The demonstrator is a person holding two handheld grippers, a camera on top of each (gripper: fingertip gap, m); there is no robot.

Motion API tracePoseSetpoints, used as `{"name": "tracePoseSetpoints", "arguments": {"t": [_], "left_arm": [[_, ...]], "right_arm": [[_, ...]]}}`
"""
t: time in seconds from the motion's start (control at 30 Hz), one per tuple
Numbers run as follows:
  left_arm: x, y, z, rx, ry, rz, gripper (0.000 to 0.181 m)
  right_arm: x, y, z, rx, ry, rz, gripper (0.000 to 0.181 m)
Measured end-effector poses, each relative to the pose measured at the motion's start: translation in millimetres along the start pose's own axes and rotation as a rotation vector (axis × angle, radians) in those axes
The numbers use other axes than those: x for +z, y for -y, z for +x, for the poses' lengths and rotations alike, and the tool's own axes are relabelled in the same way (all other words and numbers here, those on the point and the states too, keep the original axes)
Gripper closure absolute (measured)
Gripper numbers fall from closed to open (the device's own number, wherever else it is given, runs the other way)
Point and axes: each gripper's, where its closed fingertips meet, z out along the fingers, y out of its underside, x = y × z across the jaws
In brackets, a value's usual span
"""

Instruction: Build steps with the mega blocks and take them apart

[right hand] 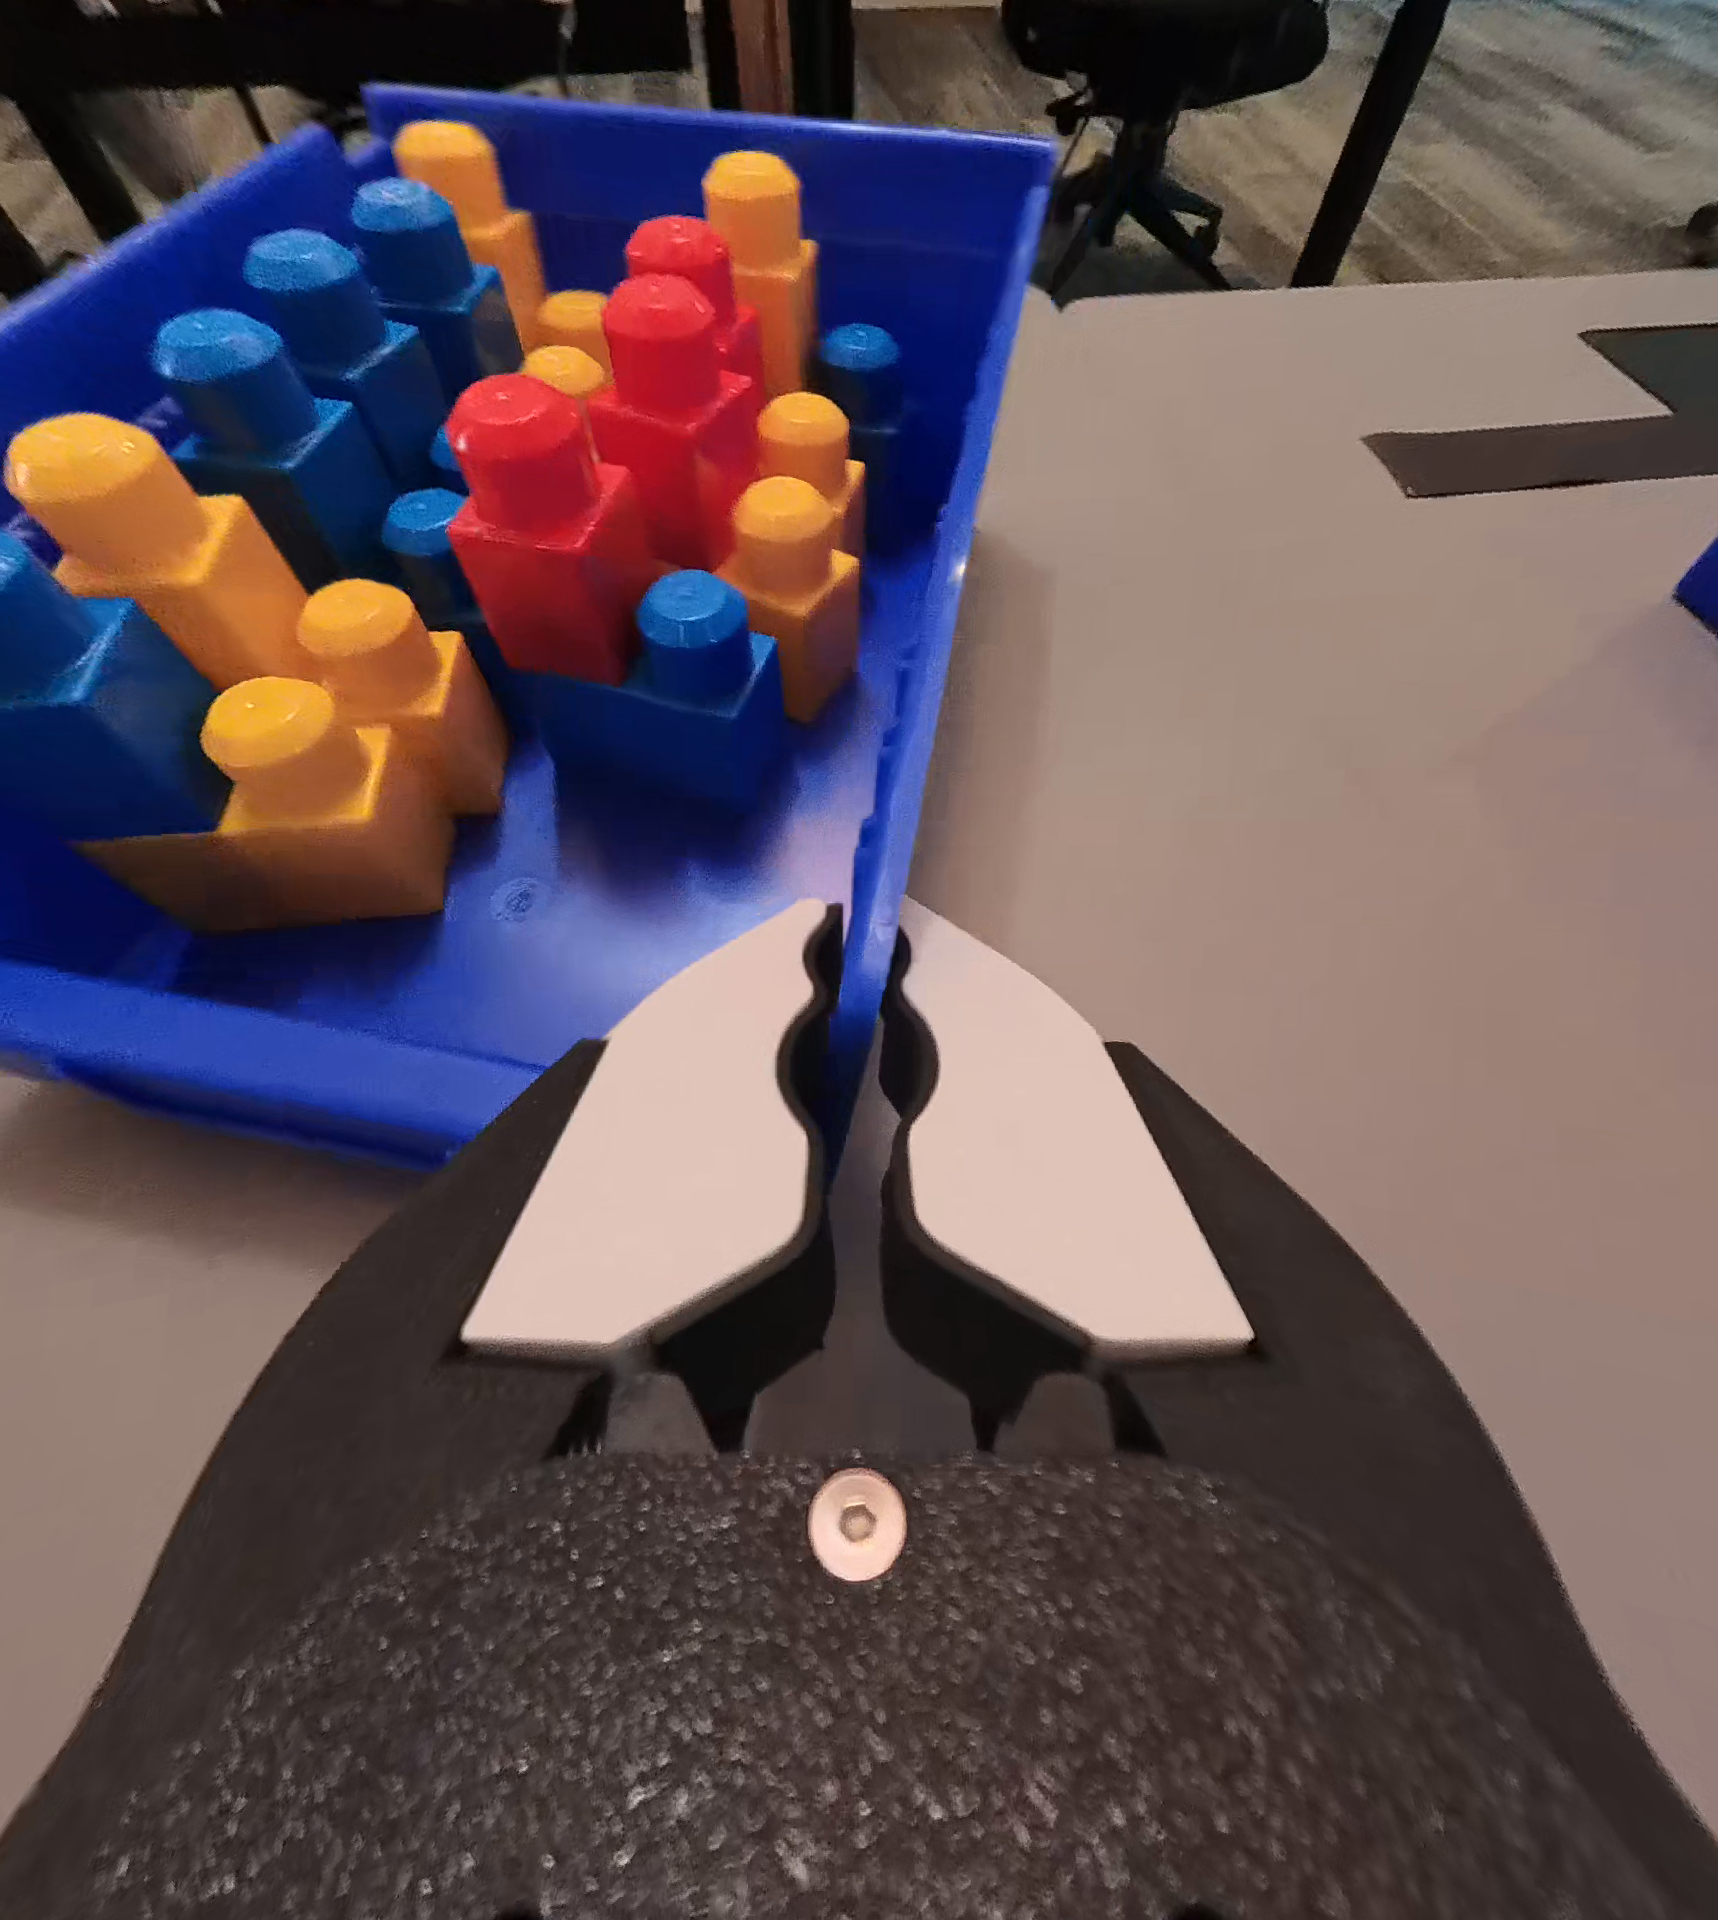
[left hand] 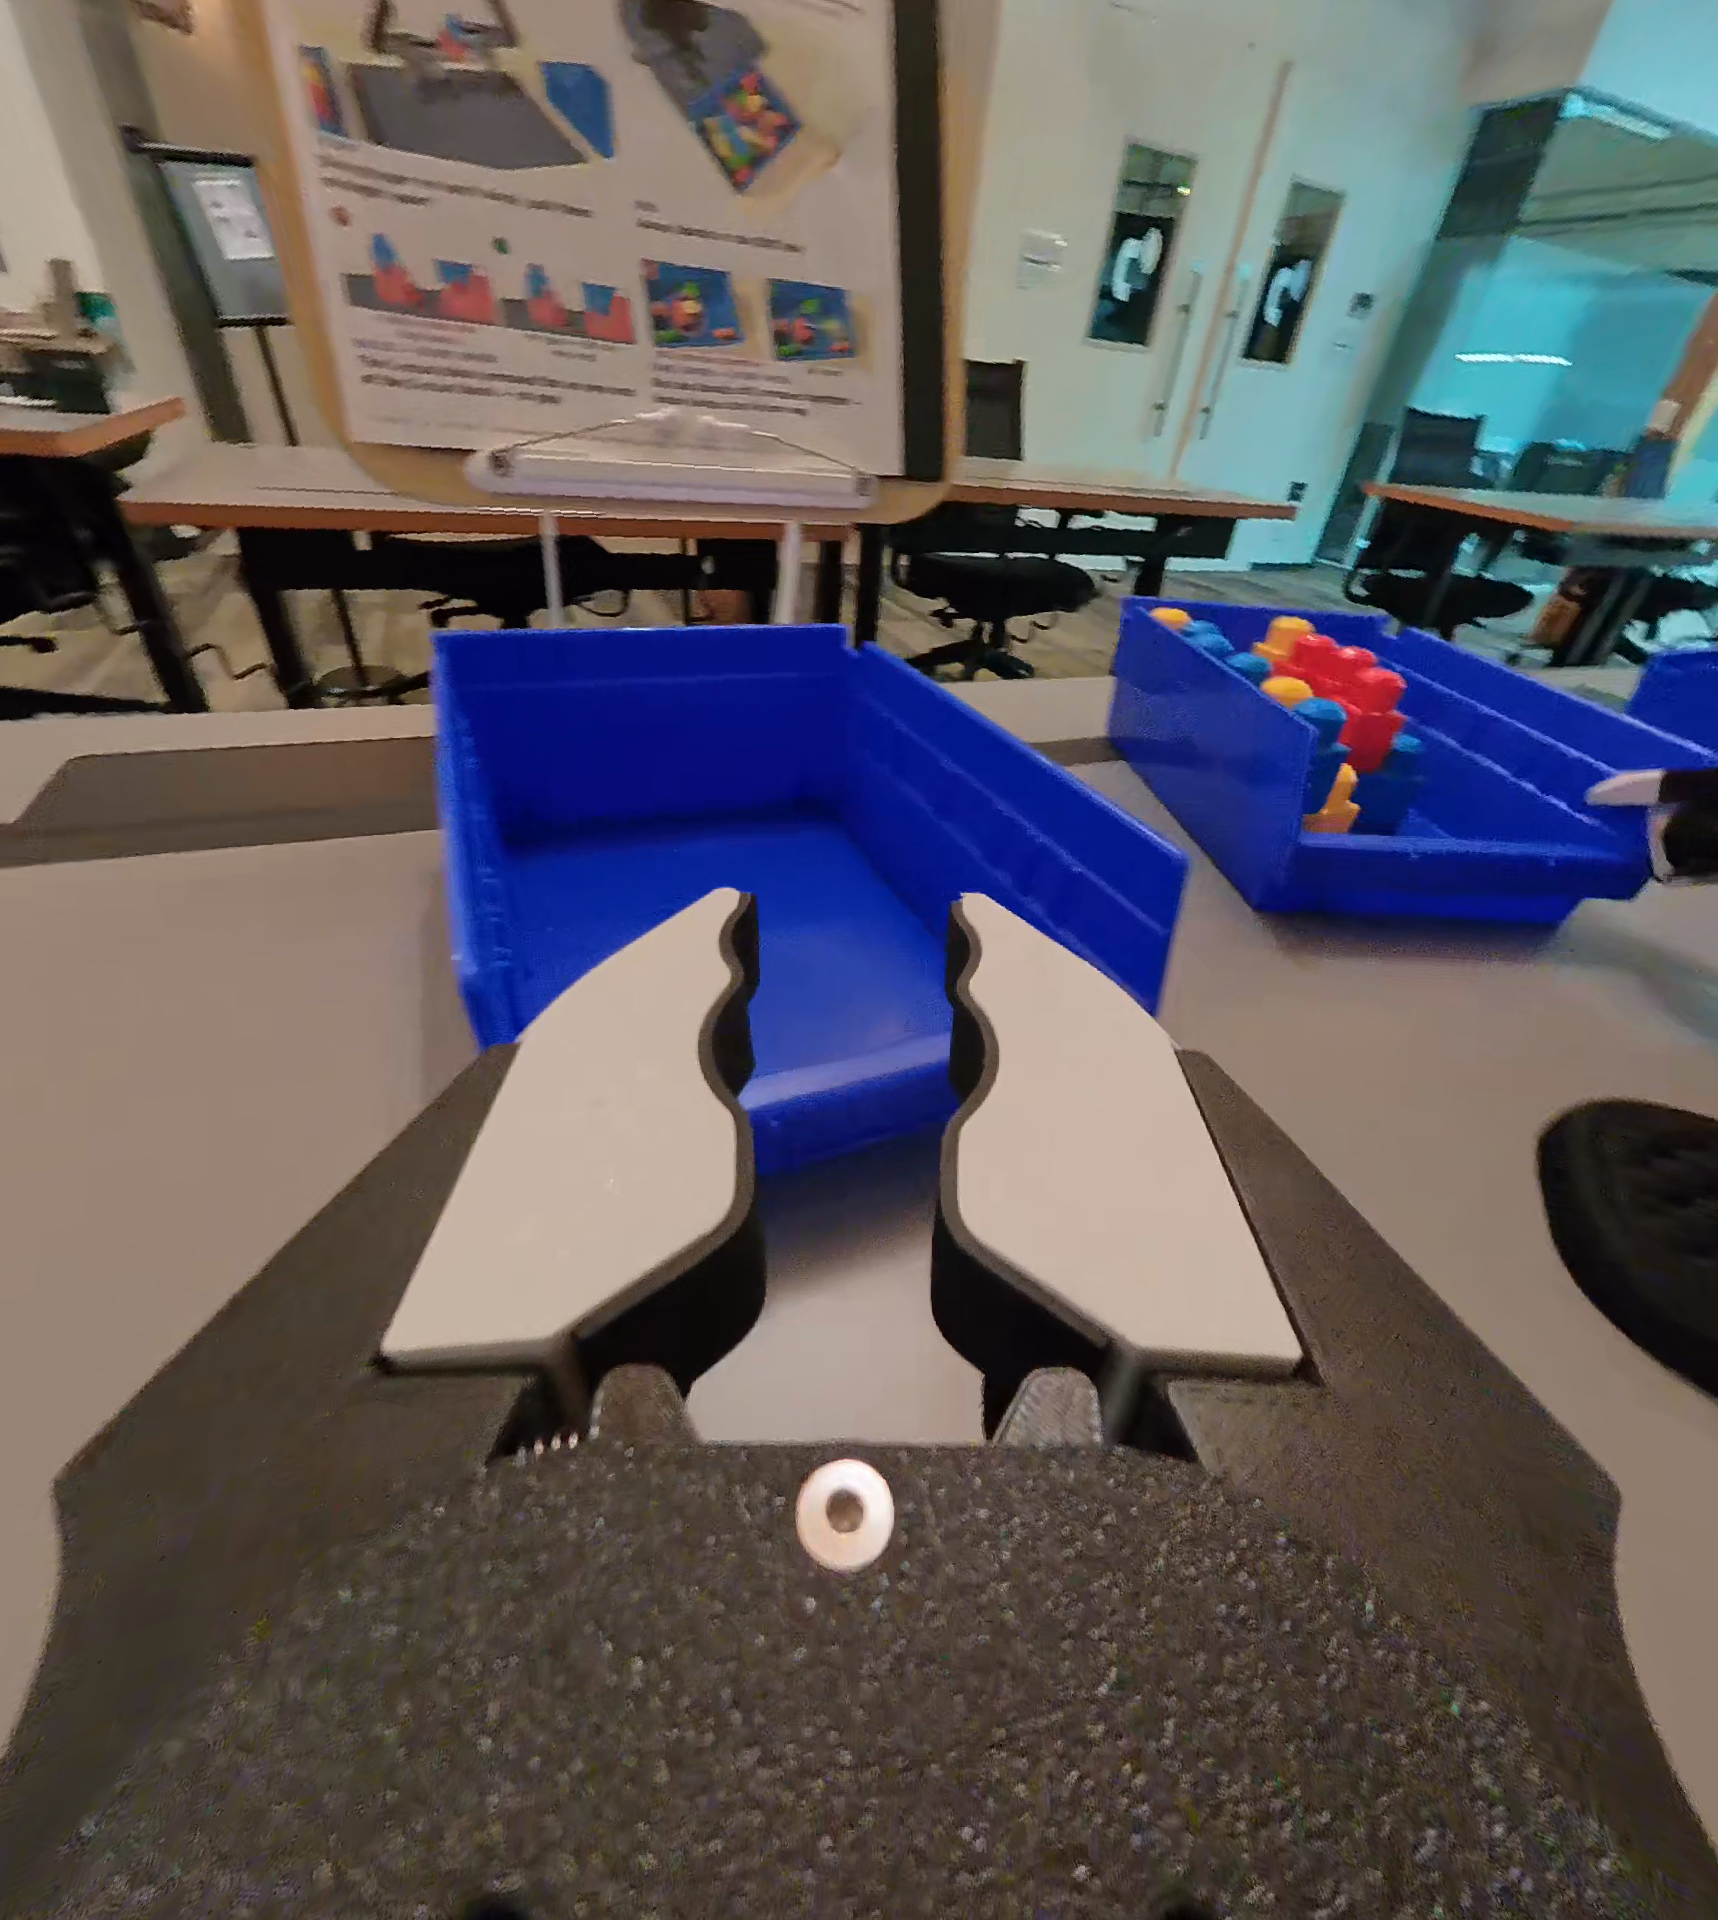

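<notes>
Open-plan office turned data-collection lab. Rows of long desks (left hand: 1042, 499) with wood-edged tops and black legs, black swivel chairs (left hand: 990, 592) pushed under them on carpeted floor (right hand: 1582, 114). Glass-walled room (left hand: 1613, 312) at the far right, pale walls with two tall doors (left hand: 1208, 281). Instruction board (left hand: 616, 229) with photos of blocks and bins propped at the back of the grey counter (left hand: 159, 1039). Blue plastic storage bins (left hand: 1021, 831) on that counter, one filled with toy blocks (right hand: 564, 520), black tape marks (right hand: 1561, 447) on its surface
</notes>
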Motion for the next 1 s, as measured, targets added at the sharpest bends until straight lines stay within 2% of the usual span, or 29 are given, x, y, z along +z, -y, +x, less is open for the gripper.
{"name": "tracePoseSetpoints", "arguments": {"t": [0.17, 0.33, 0.47, 0.6, 0.73, 0.83, 1.0], "left_arm": [[-3.6, -9.1, 40.7, 0.047, -0.125, -0.012, 0.150], [-3.6, -22.8, 77.8, 0.063, -0.239, -0.042, 0.153], [1.2, -36.4, 120.6, 0.072, -0.355, -0.085, 0.144], [9.1, -48.0, 178.6, 0.064, -0.499, -0.128, 0.131], [35.6, -72.1, 219.6, 0.079, -0.536, -0.228, 0.123], [66.5, -82.8, 228.3, 0.092, -0.491, -0.285, 0.117], [101.8, -93.9, 220.8, 0.083, -0.403, -0.331, 0.124]], "right_arm": [[-42.8, -20.7, 9.1, -0.004, 0.043, 0.026, 0.179], [-93.4, -44.4, 3.7, 0.041, 0.094, 0.059, 0.179], [-118.9, -48.5, -8.0, 0.132, 0.161, 0.092, 0.179], [-123.3, -42.3, -18.6, 0.126, 0.173, 0.114, 0.179], [-119.2, -44.2, -29.2, 0.160, 0.195, 0.120, 0.179], [-121.5, -41.3, -37.9, 0.175, 0.206, 0.143, 0.179], [-132.3, -34.7, -55.1, 0.210, 0.256, 0.185, 0.178]]}}
